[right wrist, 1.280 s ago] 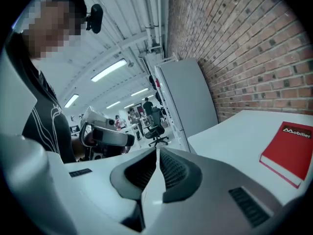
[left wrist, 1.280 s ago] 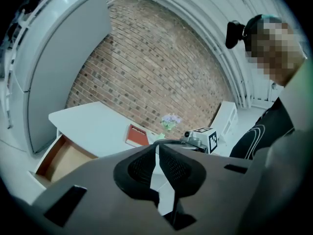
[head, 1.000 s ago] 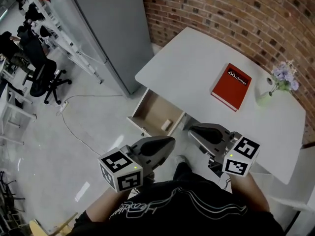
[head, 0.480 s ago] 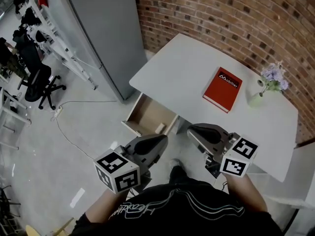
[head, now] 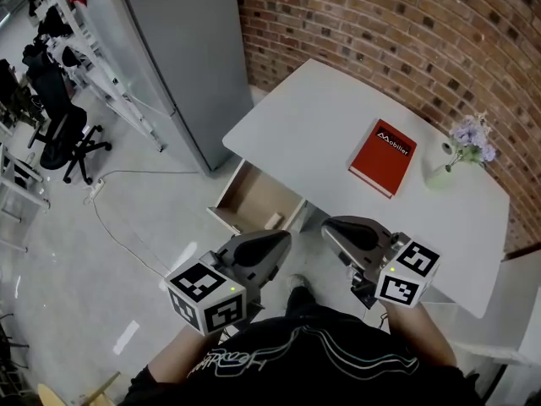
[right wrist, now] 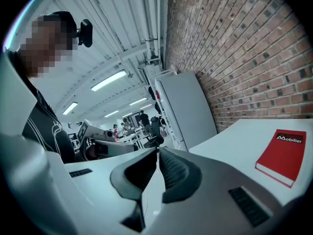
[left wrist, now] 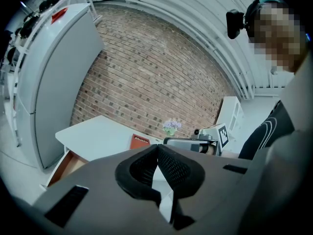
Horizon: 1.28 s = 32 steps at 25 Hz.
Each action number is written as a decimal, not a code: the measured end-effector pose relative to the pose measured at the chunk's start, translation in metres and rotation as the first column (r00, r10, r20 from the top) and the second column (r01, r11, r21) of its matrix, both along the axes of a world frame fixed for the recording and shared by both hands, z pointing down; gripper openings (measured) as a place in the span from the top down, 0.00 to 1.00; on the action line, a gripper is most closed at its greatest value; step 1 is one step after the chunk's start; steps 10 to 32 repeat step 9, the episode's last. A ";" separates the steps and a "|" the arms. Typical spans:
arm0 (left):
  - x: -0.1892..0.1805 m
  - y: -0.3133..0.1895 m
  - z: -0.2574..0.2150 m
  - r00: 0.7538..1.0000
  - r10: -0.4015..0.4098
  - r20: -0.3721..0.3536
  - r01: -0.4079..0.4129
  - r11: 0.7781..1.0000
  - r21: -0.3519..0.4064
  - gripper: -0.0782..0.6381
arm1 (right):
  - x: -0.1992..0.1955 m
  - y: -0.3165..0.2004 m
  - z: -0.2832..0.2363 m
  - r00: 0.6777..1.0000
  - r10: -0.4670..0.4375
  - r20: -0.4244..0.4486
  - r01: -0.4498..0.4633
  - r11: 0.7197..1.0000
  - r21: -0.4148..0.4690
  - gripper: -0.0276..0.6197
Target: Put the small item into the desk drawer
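- Left hand-held gripper [left wrist: 157, 147], jaws closed tip to tip and empty, hovers just short of the open wooden drawer [head: 245, 194]
- Right hand-held gripper [right wrist: 157, 152], likewise closed and empty, is near the front edge of the white counter [head: 313, 117]
- Small pale block [head: 273, 221] lies in the drawer's corner nearest them
- Bare grey floor [head: 169, 201] spreads left of the drawer

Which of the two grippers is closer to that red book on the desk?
The right one. The right gripper is held off the near edge of the desk, below the red book in the head view; the left gripper sits farther left, by the open drawer.
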State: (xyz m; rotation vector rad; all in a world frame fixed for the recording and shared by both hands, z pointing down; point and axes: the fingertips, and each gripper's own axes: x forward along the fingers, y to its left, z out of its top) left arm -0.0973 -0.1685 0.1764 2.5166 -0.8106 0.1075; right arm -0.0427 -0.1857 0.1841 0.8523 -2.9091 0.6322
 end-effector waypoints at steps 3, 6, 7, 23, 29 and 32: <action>0.002 -0.003 0.002 1.000 -0.003 0.002 0.003 1.000 0.001 0.86 | 0.000 -0.003 0.002 1.000 -0.004 -0.007 0.004 1.000 -0.001 0.88; 0.002 -0.008 0.003 1.000 -0.006 0.011 0.006 1.000 0.006 0.86 | -0.001 -0.009 0.003 1.000 -0.005 -0.009 0.005 1.000 0.000 0.88; 0.001 -0.010 0.003 1.000 -0.007 0.014 0.007 1.000 0.007 0.86 | -0.001 -0.011 0.003 1.000 -0.005 -0.009 0.005 1.000 0.000 0.88; 0.001 -0.014 0.004 1.000 -0.009 0.018 0.009 1.000 0.008 0.86 | -0.002 -0.015 0.004 1.000 -0.006 -0.012 0.006 1.000 -0.002 0.88; 0.001 -0.014 0.004 1.000 -0.009 0.018 0.009 1.000 0.008 0.86 | -0.002 -0.015 0.004 1.000 -0.006 -0.012 0.006 1.000 -0.002 0.88; 0.001 -0.014 0.004 1.000 -0.009 0.018 0.009 1.000 0.008 0.86 | -0.002 -0.015 0.004 1.000 -0.006 -0.012 0.006 1.000 -0.002 0.88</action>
